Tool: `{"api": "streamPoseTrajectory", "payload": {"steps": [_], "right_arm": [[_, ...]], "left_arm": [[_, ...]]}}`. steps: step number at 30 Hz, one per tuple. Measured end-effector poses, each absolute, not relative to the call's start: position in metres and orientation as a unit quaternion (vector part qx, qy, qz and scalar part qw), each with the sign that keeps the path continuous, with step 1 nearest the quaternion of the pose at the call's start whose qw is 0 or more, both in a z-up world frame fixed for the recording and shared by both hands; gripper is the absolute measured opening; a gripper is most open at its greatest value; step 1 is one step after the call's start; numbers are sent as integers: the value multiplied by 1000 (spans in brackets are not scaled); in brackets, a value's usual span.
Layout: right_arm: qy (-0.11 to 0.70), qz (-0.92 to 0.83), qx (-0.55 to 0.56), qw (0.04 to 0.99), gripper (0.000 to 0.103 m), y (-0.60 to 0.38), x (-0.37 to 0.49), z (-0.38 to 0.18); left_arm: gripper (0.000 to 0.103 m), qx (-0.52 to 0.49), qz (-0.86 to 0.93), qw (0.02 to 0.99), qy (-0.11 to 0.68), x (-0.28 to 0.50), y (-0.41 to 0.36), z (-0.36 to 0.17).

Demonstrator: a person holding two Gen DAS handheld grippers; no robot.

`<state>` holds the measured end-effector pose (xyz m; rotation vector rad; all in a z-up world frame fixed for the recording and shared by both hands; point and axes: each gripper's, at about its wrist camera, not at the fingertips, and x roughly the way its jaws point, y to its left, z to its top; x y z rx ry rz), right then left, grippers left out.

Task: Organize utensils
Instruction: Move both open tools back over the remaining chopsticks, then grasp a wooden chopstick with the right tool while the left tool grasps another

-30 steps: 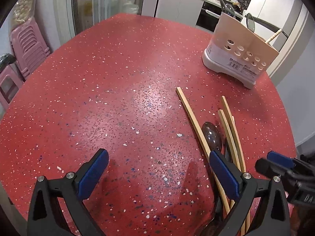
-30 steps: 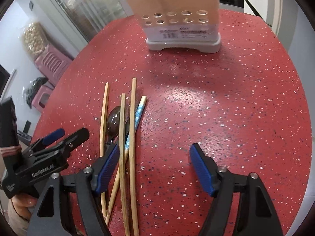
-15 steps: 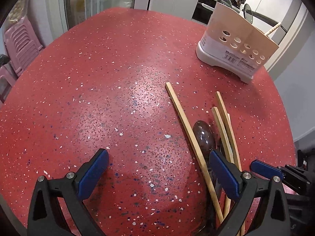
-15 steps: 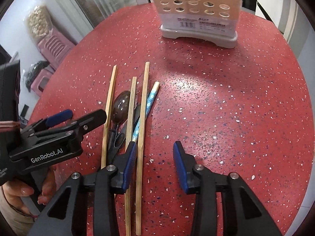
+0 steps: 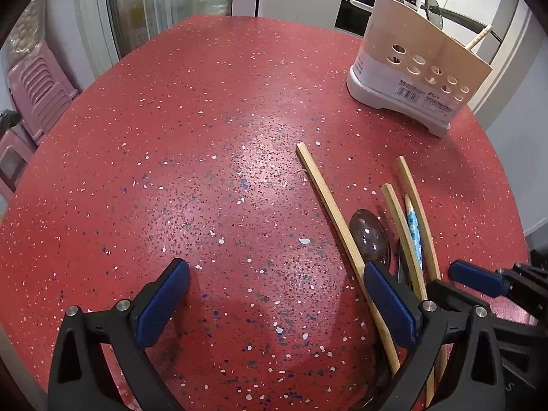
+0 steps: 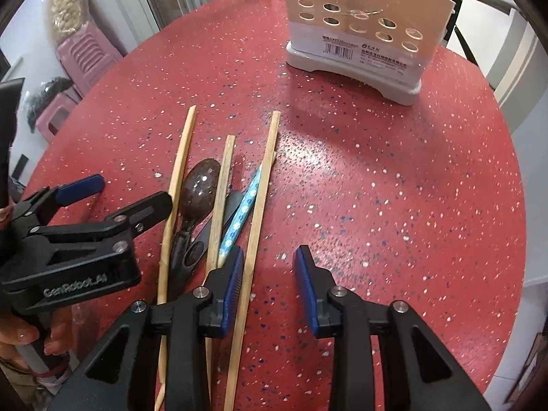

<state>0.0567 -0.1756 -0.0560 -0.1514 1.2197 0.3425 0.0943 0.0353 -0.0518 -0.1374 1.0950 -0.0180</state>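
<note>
Right tongs (image 6: pixel 269 275) hang low over the red speckled surface (image 6: pixel 394 188), spread with nothing between the pads; the rightmost wooden chopstick (image 6: pixel 260 198) runs just inside the left blue pad (image 6: pixel 233 284). Left tongs (image 5: pixel 274 304) are spread wide over bare surface, their right pad above the near end of the leftmost wooden chopstick (image 5: pixel 328 205). Just beyond lies the loose bundle: a dark spoon (image 6: pixel 200 188), black-handled scissors (image 6: pixel 191 250), a blue patterned chopstick (image 6: pixel 241 212) and another wooden chopstick (image 6: pixel 222 191), overlapping one another. Farther back stands the beige utensil holder (image 6: pixel 363 34) on its grey base, one stick poking from its top.
</note>
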Motion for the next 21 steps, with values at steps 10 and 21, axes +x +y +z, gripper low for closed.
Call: {"api": "streamPoseTrajectory", "payload": {"steps": [10, 21], "right_arm": [[574, 160, -84, 799, 11, -178, 59, -55], [582, 177, -62, 791, 11, -196, 70, -54]], "left_arm": [[103, -61, -24, 842, 536, 104, 33, -47], [93, -26, -19, 825, 564, 129, 10, -49]]}}
